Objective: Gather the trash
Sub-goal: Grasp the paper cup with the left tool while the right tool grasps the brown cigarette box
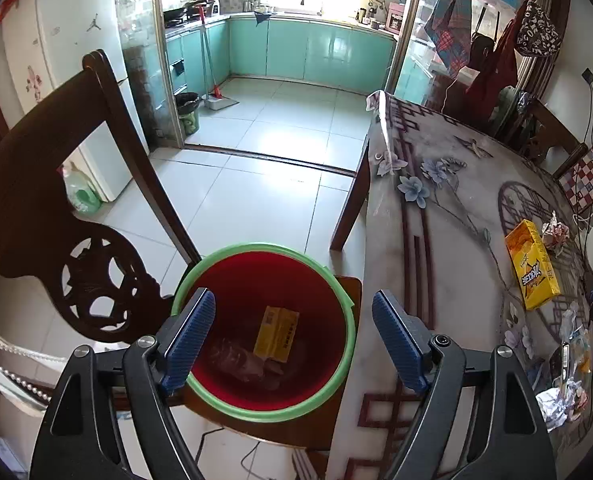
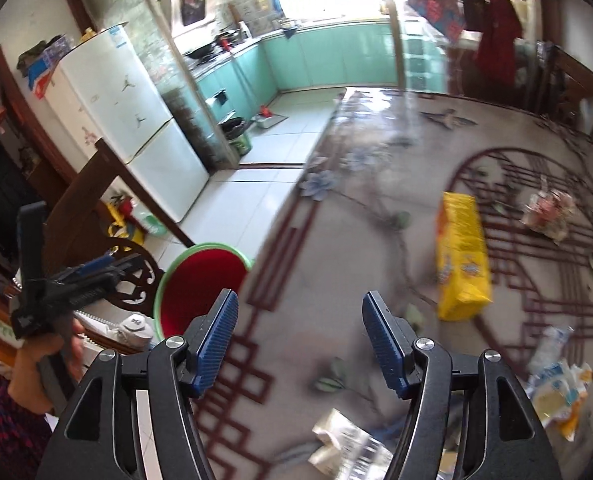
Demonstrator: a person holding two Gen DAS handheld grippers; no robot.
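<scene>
The left hand-held gripper (image 1: 294, 340) hangs spread and empty over the red bin (image 1: 338, 320), where one yellow carton (image 1: 276, 334) already lies; the right hand-held gripper (image 2: 300, 344) is spread too, above the desk (image 2: 336, 240). At its 1 o'clock lies the yellow box (image 2: 462, 256); I judge it light and stiff, best pinched across the narrow sides; its print is not readable.

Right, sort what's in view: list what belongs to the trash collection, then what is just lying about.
Job:
red bucket with green rim, yellow box inside it
yellow snack box on the table
crumpled pink-white wrapper
torn white-and-yellow plastic packet
crumpled white wrapper

Lying about:
carved dark wooden chair
white fridge
green-topped plastic bottle on the floor
</scene>
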